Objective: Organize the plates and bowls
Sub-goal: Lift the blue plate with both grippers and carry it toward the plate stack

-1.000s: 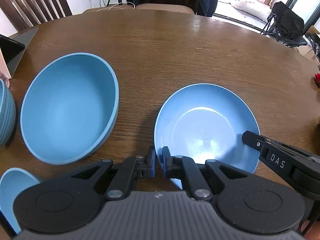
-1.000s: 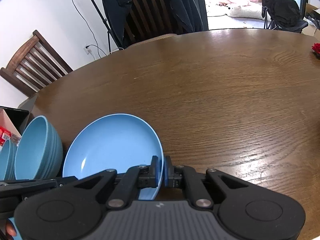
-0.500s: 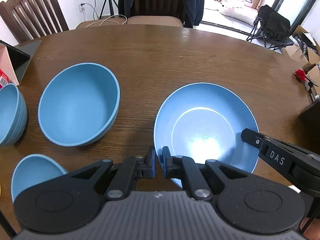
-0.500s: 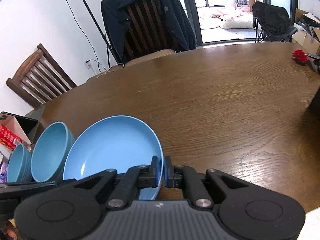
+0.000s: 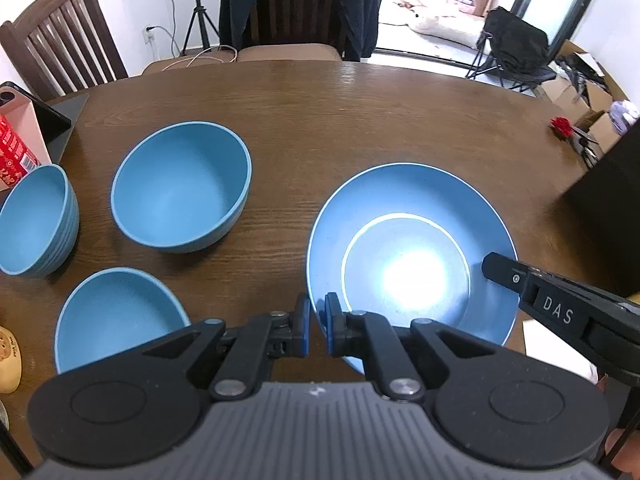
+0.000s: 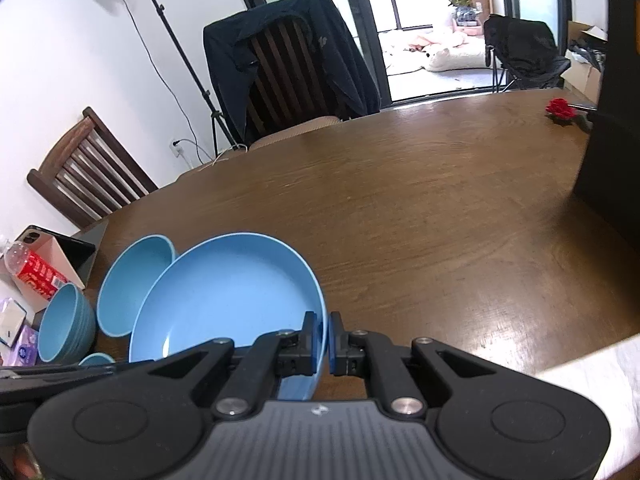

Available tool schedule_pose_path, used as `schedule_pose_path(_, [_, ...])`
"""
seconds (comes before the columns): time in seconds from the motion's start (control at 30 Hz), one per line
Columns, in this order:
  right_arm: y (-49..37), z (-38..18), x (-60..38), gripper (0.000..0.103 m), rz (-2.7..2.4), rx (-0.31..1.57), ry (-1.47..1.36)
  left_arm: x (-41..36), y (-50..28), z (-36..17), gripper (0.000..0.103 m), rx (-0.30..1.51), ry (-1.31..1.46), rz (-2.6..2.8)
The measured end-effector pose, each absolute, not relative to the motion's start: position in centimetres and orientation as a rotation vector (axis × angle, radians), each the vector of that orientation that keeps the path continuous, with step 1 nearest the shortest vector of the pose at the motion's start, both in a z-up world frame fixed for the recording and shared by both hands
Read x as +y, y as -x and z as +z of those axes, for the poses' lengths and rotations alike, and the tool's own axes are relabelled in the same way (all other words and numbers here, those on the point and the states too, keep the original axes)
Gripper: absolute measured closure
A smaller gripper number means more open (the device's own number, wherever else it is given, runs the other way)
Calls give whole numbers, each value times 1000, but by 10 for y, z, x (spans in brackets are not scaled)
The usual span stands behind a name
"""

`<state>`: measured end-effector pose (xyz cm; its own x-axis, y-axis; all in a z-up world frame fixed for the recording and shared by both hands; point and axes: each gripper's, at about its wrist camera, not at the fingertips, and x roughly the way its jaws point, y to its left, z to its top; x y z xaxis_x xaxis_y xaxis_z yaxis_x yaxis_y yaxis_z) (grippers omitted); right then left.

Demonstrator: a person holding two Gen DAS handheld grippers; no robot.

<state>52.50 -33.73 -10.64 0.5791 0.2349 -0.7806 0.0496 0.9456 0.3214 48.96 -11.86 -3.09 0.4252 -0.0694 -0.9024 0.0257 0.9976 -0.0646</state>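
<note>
Gripping opposite rims, the left gripper (image 5: 317, 320) and right gripper (image 6: 323, 338) are both clamped on a blue plate (image 5: 408, 256) held above the wooden table (image 5: 360, 120). Three blue bowls (image 5: 180, 186) sit to its left.

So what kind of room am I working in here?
Most likely a home dining area: a round wooden table, wooden dining chairs pulled up to it, one draped with a dark jacket, and a glass door onto another room.
</note>
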Motion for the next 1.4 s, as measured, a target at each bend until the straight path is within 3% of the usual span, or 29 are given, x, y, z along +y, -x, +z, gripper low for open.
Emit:
schedule_pose_path(0.77, [-418,-86,-320,98,102,931,-316,-96,-388,-11,95,1098,65,-83])
schedule_pose_path(1.4, [-361,-94,-309,98,220,965,-245,-82,-309,-29,95,1114,141,26])
